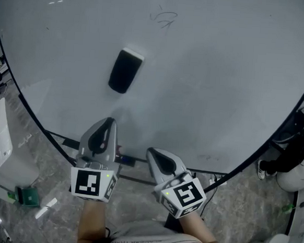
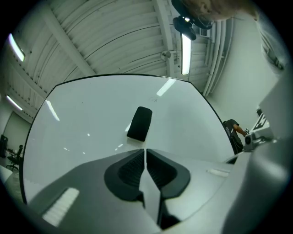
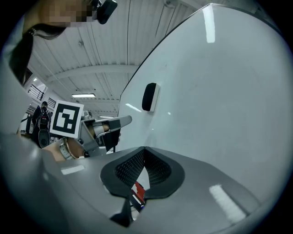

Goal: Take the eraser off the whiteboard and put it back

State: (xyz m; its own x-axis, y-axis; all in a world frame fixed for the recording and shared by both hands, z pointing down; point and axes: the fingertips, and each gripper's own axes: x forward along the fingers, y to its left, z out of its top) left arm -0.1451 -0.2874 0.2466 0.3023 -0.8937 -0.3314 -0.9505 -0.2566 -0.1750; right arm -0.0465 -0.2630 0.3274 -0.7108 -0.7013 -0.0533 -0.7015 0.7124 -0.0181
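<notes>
Eraser [image 1: 125, 70] stuck on whiteboard [image 1: 224, 71], untouched

A green box [image 1: 28, 196] lies on the floor [image 1: 238, 225].

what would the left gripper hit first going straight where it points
Most likely the eraser on the whiteboard, just ahead of the shut left gripper; depth is unclear.

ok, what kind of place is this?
Probably an open lab or workshop hall, industrial in style: a large whiteboard with an eraser on it, under a ribbed metal ceiling with strip lights.
</notes>
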